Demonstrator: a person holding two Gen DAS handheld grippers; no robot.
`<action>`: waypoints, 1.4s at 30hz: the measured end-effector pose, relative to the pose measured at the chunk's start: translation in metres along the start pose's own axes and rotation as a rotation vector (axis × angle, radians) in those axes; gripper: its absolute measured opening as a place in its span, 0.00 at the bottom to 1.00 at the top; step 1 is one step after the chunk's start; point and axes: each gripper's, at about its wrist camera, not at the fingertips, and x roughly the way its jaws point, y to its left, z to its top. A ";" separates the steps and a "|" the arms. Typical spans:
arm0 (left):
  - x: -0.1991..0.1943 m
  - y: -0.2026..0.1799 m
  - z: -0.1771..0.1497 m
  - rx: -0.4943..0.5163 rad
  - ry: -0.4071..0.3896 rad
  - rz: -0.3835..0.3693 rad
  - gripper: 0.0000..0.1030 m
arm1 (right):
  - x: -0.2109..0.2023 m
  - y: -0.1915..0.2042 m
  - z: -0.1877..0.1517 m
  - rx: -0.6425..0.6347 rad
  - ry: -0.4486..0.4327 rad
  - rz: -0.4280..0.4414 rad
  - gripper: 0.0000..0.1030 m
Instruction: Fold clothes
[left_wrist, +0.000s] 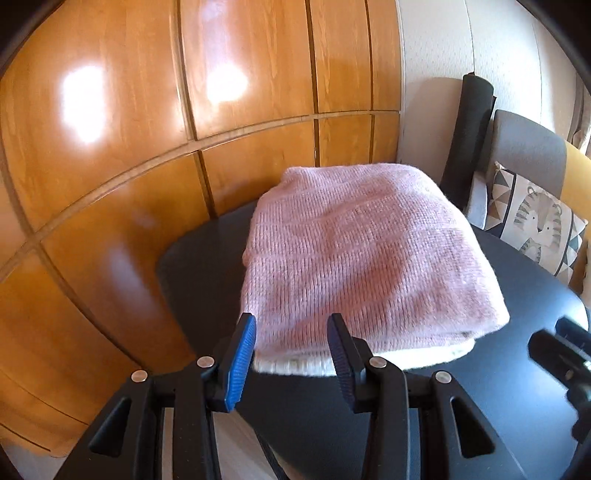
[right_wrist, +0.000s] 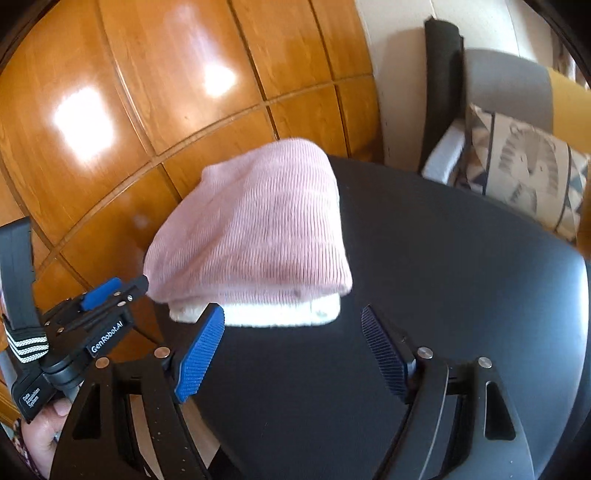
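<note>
A folded pink knit sweater (left_wrist: 354, 251) lies on the black table (left_wrist: 480, 332), with a white layer showing under its near edge. My left gripper (left_wrist: 291, 325) stands open just before that near edge; its blue pads (left_wrist: 240, 362) do not press on the cloth. In the right wrist view the sweater (right_wrist: 258, 229) sits at the table's left part, and my left gripper (right_wrist: 140, 284) reaches its near left corner from the side. My right gripper (right_wrist: 291, 314) is wide open just short of the white edge, nothing between its fingers. Part of it shows blurred at the left wrist view's right edge (left_wrist: 554, 347).
Glossy wooden cupboard doors (left_wrist: 147, 147) rise close behind and left of the table. A chair with a patterned cushion (left_wrist: 535, 221) stands at the right, a dark roll (left_wrist: 469, 125) leaning beside it. A hand (right_wrist: 44, 439) holds the left gripper's handle.
</note>
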 end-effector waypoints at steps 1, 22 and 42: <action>-0.004 0.000 -0.002 0.003 -0.003 0.004 0.40 | -0.001 0.003 -0.003 -0.016 0.004 -0.010 0.79; -0.031 0.016 -0.006 -0.041 -0.029 -0.024 0.40 | -0.013 0.066 -0.018 -0.258 -0.013 -0.089 0.82; -0.033 0.008 -0.014 -0.060 0.034 -0.043 0.40 | -0.010 0.057 -0.020 -0.221 -0.016 -0.130 0.82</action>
